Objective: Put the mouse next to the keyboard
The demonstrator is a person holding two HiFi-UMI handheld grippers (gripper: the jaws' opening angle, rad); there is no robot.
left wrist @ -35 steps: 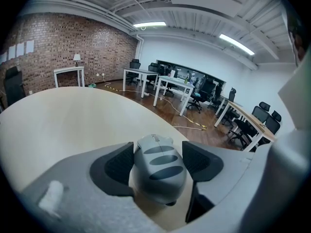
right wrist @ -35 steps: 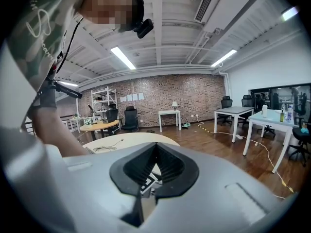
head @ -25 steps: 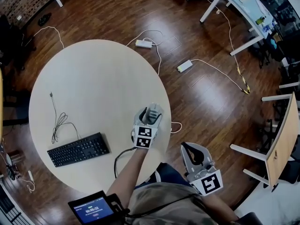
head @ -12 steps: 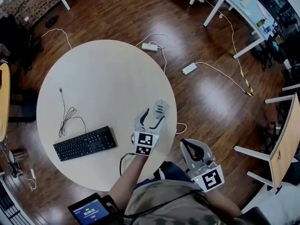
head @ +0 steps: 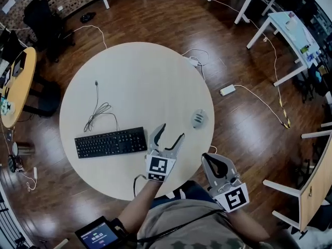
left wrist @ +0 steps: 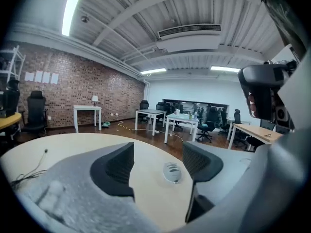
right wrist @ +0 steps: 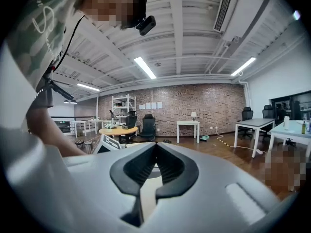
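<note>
Left hand-held gripper (head: 171, 133) wide, empty, aimed at mouse (head: 198, 118) lying well apart from keyboard (head: 110, 142), probably lining up a grab; right hand-held gripper (head: 209, 160) closed, idle.

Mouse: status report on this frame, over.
Left tongs open, empty, aimed at the mouse. Right tongs shut, empty. Mouse on the table, apart from the keyboard; only the left tongs between them.
</note>
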